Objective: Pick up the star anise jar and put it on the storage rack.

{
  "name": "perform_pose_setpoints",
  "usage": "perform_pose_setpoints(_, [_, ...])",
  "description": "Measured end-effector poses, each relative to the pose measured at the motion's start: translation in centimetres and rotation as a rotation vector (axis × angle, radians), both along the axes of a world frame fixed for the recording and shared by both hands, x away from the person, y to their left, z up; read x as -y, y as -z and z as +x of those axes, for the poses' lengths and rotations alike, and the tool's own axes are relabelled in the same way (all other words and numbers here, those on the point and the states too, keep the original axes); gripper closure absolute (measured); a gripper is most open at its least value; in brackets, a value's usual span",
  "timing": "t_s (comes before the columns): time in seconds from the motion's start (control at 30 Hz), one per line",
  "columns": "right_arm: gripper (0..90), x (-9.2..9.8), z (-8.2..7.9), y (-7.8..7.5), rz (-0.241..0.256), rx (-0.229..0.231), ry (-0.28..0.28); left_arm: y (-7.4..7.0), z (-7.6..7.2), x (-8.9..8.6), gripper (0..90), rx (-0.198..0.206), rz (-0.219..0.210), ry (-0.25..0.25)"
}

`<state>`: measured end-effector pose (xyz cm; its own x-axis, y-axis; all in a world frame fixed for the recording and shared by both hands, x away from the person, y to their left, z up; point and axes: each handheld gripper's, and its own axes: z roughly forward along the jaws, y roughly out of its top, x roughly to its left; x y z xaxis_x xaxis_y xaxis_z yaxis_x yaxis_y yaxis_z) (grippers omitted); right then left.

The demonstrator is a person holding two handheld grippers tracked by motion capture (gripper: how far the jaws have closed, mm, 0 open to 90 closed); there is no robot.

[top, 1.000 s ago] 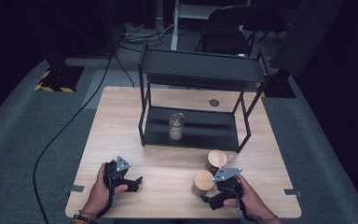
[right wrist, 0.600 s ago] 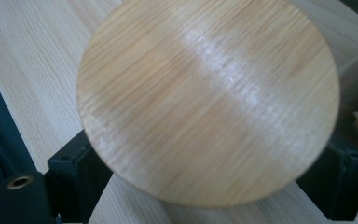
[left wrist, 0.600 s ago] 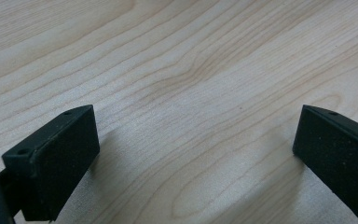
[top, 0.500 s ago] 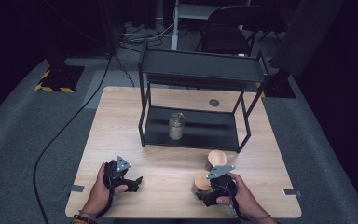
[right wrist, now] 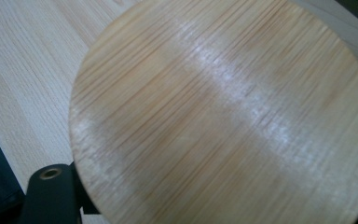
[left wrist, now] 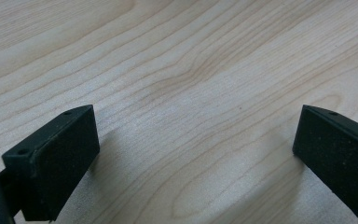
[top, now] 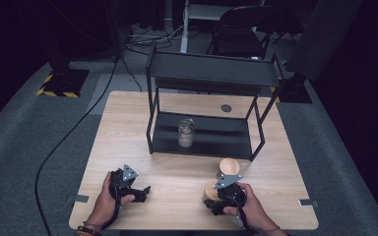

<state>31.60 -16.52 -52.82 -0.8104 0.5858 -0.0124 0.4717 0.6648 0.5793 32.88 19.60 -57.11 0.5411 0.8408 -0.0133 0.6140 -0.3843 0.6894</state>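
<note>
Since 1 s ago the right gripper (top: 216, 200) has slid toward 9 o'clock and a bit nearer the table's near edge, so the near bamboo lid (top: 211, 188) now sits mostly under its grey plate, w/ just a sliver of the disc peeking out at the plate's 9 o'clock side; left gripper (top: 139, 192) hasn't shifted. In the right gripper view the bamboo lid (right wrist: 223, 116) is a round, straight-grained disc right up against the camera, spreading over the jaw line; one black jaw shows at 7 o'clock, touching or just under the disc's rim, the other is hidden, so can't tell if the jaws pinch it or stand apart. Second bamboo lid (top: 229, 166) lies at 1 o'clock from the right gripper, just beside it, near the front right leg of the black metal shelf rack (top: 211, 73). Glass jar (top: 186, 132) stands upright on the rack's lower shelf, well apart from both grippers, at abt 12 o'clock. Left gripper view: jaws spread wide, nothing btwn them, only bare wooden table (left wrist: 191, 70) below.
</note>
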Motion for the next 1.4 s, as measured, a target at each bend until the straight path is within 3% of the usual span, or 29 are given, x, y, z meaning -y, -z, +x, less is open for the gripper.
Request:
perform_pose_setpoints(0.6, [24.8,-0.3,-0.2,-0.5,-0.032,0.017,-0.026,0.0,0.0,0.0,0.0,0.000,0.001,-0.001])
perform_pose_setpoints(1.0, [24.8,-0.8,0.1,-2.9,-0.033,0.044,-0.062,0.0,0.0,0.0,0.0,0.000,0.000,0.000])
perform_pose_setpoints(1.4, [24.8,-1.1,1.3,-5.6,-0.014,0.066,-0.076,0.0,0.0,0.0,0.0,0.000,0.000,-0.001])
